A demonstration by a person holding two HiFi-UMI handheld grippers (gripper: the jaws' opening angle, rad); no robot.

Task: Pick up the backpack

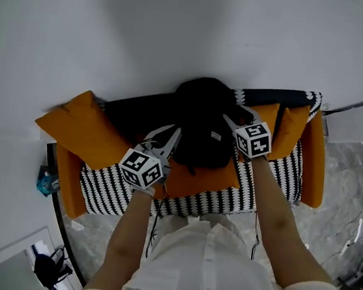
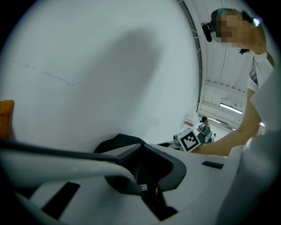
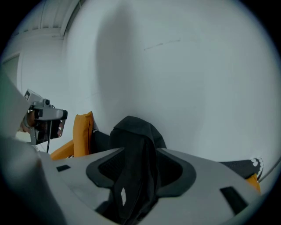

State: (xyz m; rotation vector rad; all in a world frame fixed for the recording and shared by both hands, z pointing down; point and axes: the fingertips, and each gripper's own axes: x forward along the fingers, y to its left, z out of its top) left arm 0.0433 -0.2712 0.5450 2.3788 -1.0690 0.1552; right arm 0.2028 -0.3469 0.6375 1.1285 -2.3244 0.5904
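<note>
**A:** Where does the backpack (image 1: 201, 120) sit?

**B:** It is in the middle of the striped sofa (image 1: 213, 204), with its back against the white wall (image 1: 182, 29). An orange cushion (image 1: 82, 125) hems it in on the head view's left and a second orange cushion (image 1: 289, 125) on the right. The open room is up along the wall, or forward over the seat's front edge toward the person.

**A:** And the left gripper (image 2: 141, 148)?

**B:** Its jaws are fully closed and pinch a thin black strap (image 2: 152, 197), just in front of the backpack.

**A:** The right gripper (image 3: 140, 150)?

**B:** Its jaws stand wide apart, astride a band of the backpack's black fabric. The pads (image 3: 107, 167) show on either side of the band and do not press on it.

**A:** Any writing?

**B:** There is a small white label (image 3: 122, 196) on that band and a tiny tag (image 2: 143, 187) on the strap. The print on both is too small to read. The marker cube (image 2: 190, 140) on the right gripper carries only black-and-white squares.
</note>
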